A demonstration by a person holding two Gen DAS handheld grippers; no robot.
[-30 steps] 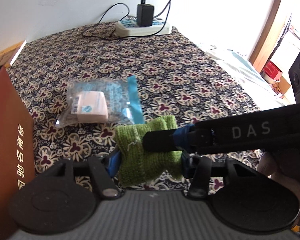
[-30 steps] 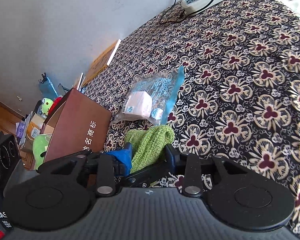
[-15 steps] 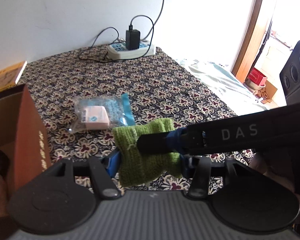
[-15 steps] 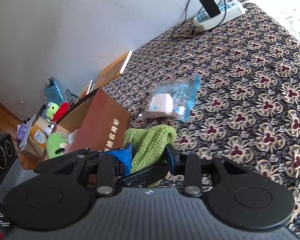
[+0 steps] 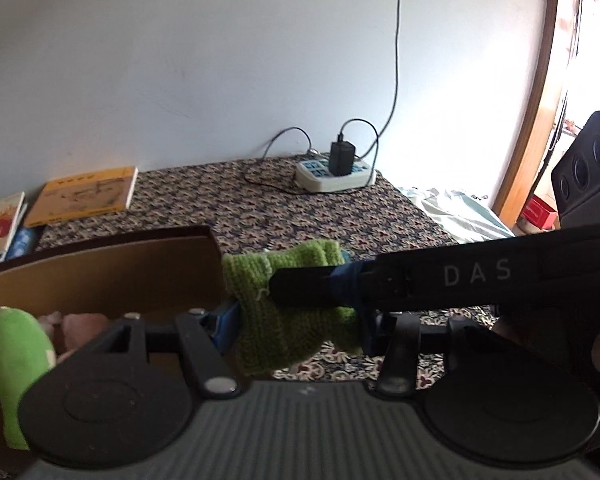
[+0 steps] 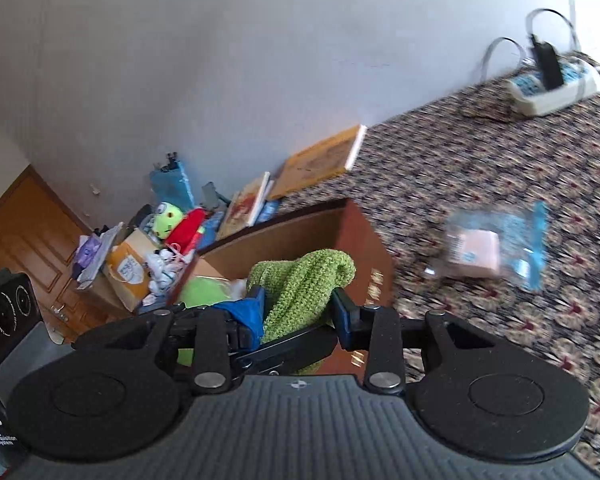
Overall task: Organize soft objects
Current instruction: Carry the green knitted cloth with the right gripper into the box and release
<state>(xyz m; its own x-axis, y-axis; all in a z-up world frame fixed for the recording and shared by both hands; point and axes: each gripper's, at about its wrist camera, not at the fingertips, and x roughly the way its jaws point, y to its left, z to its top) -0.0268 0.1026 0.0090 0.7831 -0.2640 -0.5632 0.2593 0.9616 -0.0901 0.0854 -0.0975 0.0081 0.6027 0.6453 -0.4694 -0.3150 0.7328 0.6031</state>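
Having lifted the green knitted cloth (image 5: 288, 304) off the bed (image 5: 332, 216) with both sets of jaws clamped on it, I now hold it beside the brown box (image 6: 300, 236), ready for dropping in.

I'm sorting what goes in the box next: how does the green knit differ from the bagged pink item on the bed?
The green knit is held up by both grippers over the brown box; the bagged pink item lies flat on the patterned bedcover. The knit is bare, limp and draped; the pink item is blocky and sealed in clear plastic. Both are outside the box.
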